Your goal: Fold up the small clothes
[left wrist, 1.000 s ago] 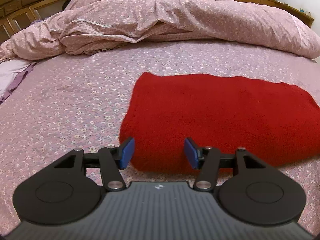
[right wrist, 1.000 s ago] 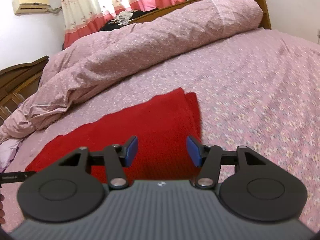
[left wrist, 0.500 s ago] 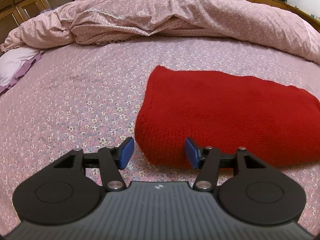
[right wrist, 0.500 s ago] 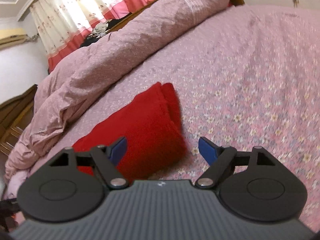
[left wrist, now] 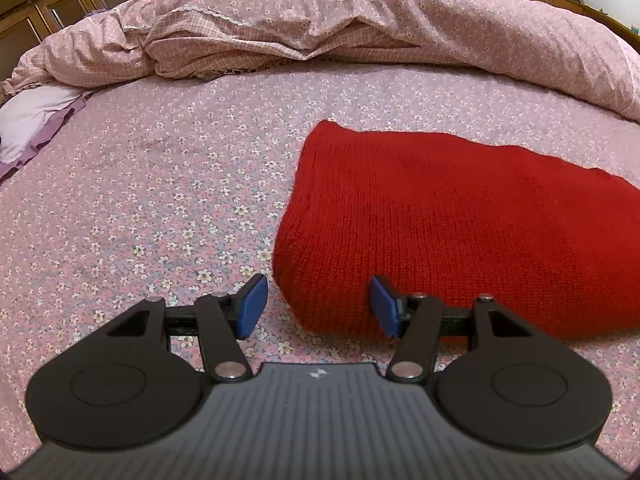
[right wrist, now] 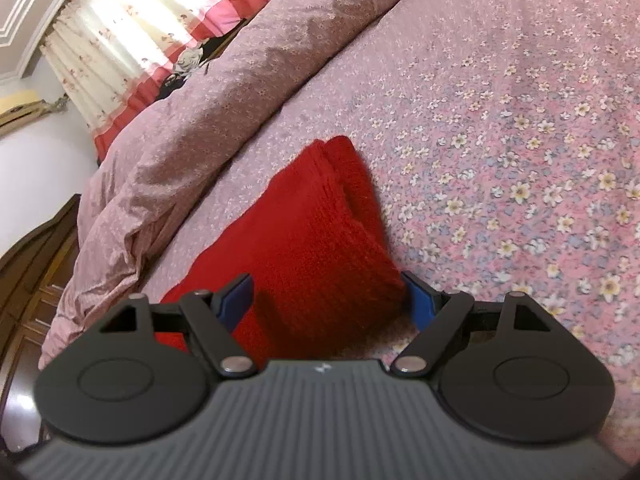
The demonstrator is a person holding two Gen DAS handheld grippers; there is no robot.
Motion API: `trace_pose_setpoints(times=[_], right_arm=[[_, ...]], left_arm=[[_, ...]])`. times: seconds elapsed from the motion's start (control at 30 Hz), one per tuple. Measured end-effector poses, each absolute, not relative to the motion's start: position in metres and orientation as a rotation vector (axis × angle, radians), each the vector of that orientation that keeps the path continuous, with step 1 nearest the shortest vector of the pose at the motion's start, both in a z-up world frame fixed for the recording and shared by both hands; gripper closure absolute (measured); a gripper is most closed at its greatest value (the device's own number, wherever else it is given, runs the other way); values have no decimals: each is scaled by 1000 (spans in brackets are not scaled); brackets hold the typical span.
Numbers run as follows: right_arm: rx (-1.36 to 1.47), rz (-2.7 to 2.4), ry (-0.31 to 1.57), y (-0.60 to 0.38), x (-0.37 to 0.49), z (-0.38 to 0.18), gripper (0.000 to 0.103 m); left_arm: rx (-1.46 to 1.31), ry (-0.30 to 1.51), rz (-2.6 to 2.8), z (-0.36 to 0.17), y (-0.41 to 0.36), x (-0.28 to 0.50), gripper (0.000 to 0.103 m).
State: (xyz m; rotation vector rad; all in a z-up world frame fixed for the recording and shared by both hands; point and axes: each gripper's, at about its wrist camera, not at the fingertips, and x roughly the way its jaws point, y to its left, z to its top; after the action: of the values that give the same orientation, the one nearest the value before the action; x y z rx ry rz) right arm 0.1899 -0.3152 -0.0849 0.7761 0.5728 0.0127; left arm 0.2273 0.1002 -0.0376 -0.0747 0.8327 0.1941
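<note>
A red knitted garment (left wrist: 460,220) lies folded flat on the flowered pink bed sheet (left wrist: 140,200). My left gripper (left wrist: 318,306) hangs open just above its near left corner, with the left pad over the sheet and the right pad over the knit. In the right wrist view the same garment (right wrist: 312,224) shows its stacked folded edges at the far end. My right gripper (right wrist: 326,304) stands wide open and rolled to one side, and the near right corner of the garment lies between its blue pads without being pinched.
A rumpled pink duvet (left wrist: 360,12) is heaped along the far side of the bed. A lilac pillow (left wrist: 32,120) lies at the far left. Dark wooden furniture (right wrist: 24,280) and a curtained window (right wrist: 140,28) stand beyond the bed.
My right gripper opened wider, rolled, and sank toward the garment's right corner. The left gripper barely moved, and the garment now sits a little further right in its view.
</note>
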Motion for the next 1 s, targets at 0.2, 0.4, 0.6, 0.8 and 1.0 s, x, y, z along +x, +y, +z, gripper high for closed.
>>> trace_pose_setpoints(times=[0.2,0.4,0.6,0.8,1.0], right_arm=[[798,2,542,-314,199,-91,22],[807,12,517,-316,205,-95,22],[837,-9,519,-314,212,-93,22],[857,-31,527,-313,220,-90,32],[850,-18,529,-319,220,-89,61]], left_arm=[[-81,839,195,-41,101,229,39],[-84,839,197,-43,102,230,38],[-89,835,200,-43,102,228,37],[-99,832,197,-40,105,222,37],[-131,830,206,-37,114,213,37]])
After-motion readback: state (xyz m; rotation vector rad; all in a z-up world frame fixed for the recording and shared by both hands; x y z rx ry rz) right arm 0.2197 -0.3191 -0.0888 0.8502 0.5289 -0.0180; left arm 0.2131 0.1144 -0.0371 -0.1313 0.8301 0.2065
